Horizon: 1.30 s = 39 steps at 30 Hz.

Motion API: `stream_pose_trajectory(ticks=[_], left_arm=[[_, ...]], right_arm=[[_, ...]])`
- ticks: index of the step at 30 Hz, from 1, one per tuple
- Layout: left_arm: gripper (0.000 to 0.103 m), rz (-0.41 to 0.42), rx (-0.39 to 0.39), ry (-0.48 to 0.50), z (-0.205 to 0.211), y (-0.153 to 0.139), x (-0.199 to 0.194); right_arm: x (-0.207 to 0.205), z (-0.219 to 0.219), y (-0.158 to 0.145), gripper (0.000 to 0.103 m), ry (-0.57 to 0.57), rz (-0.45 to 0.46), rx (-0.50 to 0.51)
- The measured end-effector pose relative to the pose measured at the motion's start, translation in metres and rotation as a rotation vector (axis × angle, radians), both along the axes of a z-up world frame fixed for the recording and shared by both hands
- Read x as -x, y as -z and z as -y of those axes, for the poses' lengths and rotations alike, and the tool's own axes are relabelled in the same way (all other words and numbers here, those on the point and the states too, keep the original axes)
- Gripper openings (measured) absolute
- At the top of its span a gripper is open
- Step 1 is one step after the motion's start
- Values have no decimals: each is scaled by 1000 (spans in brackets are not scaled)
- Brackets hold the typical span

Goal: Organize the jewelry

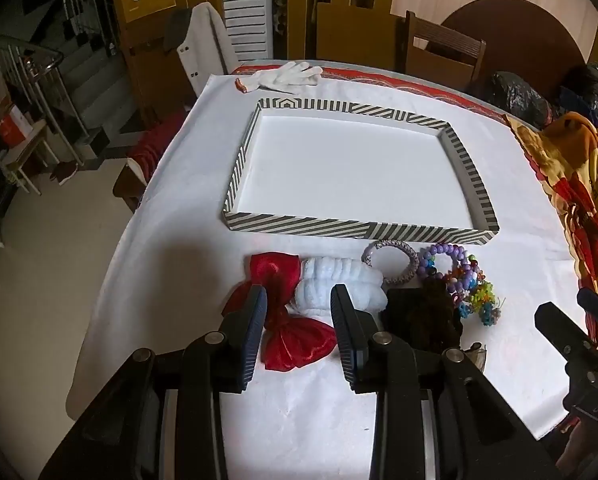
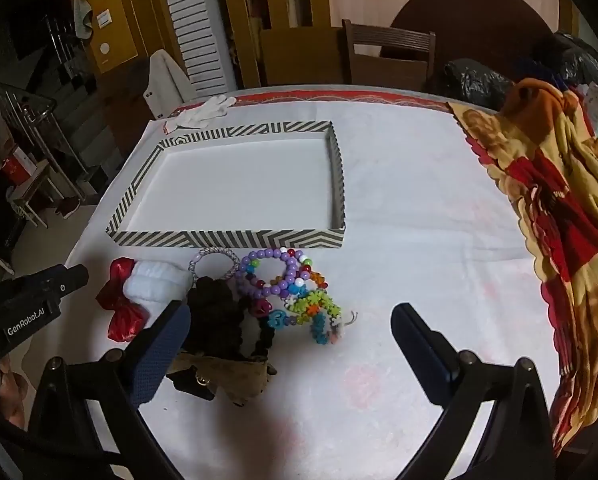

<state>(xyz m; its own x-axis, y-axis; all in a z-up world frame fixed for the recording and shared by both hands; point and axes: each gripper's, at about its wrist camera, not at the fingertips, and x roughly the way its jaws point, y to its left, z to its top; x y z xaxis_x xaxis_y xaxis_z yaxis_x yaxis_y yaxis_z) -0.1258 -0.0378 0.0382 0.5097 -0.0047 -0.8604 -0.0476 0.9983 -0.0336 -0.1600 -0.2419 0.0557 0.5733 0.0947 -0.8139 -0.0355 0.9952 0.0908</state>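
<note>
A shallow striped tray [image 1: 299,229] [image 2: 227,239] with a white floor lies on the white tablecloth. In front of it lies a row of accessories: a red satin bow [image 1: 295,340] [image 2: 121,312], a white fluffy scrunchie [image 1: 339,284] [image 2: 155,286], a lilac braided bracelet [image 1: 391,264] [image 2: 215,258], purple and multicoloured bead bracelets [image 1: 459,276] [image 2: 287,284] and a dark brown scrunchie [image 1: 423,316] [image 2: 215,320]. My left gripper [image 1: 299,316] is open, its jaws above the bow and white scrunchie. My right gripper [image 2: 291,332] is wide open just before the bead bracelets.
A white glove [image 1: 287,76] [image 2: 203,114] lies behind the tray. A yellow and red cloth [image 1: 571,184] [image 2: 559,200] covers the table's right side. Chairs and black bags [image 2: 479,80] stand beyond the far edge. The table's left edge drops to the floor.
</note>
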Motion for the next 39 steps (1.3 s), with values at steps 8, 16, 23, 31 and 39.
stream_pose_trajectory(ticks=[8,16,23,31,39], left_arm=[[30,-3,-2,3,-1,3,1],[30,-10,-4,-5,-3,5,0],[30,-15,-10,-16,-4,8,2],[30,-24,-4,-20,-5,10,3],[30,-14,-2,-28,-8,9,7]], right_arm=[[-4,-3,5,103,-4,-11,2],[-7,-6,5,103,-14,-25,22],[-9,-4,8,103,-10,-41,20],[-9,-4,7,103,-26,-37,25],[-8,-4,4,103,-41,-40,14]])
